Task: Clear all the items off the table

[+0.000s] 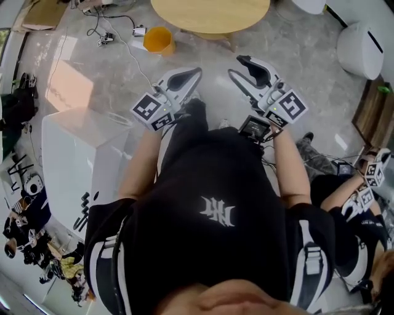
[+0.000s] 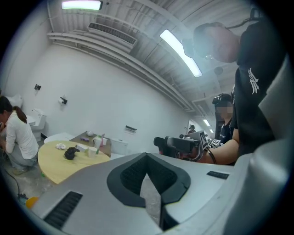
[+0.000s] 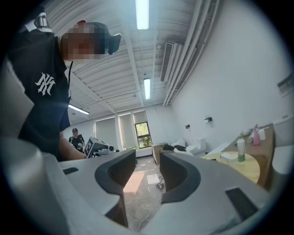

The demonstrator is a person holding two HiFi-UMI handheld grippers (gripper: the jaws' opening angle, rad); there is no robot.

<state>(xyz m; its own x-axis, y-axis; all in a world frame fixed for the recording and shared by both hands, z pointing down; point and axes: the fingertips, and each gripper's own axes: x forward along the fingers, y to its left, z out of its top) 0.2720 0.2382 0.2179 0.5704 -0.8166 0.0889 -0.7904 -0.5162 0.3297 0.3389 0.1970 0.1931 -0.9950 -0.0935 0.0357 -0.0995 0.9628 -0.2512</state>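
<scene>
Both grippers are held up in front of my black shirt, away from the round wooden table (image 1: 209, 15). My left gripper (image 1: 196, 74) has its jaws together with nothing between them; in the left gripper view (image 2: 147, 157) the pads meet at the tips. My right gripper (image 1: 237, 66) stands open and empty, with floor showing through its gap (image 3: 148, 158). On the table (image 2: 50, 167) lie a black object (image 2: 70, 153), a white cup (image 2: 93, 152) and a white crumpled thing (image 2: 60, 146). A green bottle (image 3: 240, 149) and a white box (image 3: 228, 156) also stand on the table.
An orange bucket (image 1: 159, 40) and cables lie on the floor near the table. A white cabinet (image 1: 80, 154) stands at my left. A second person with grippers (image 1: 369, 178) sits at my right. A person in white (image 2: 18, 137) crouches beside the table.
</scene>
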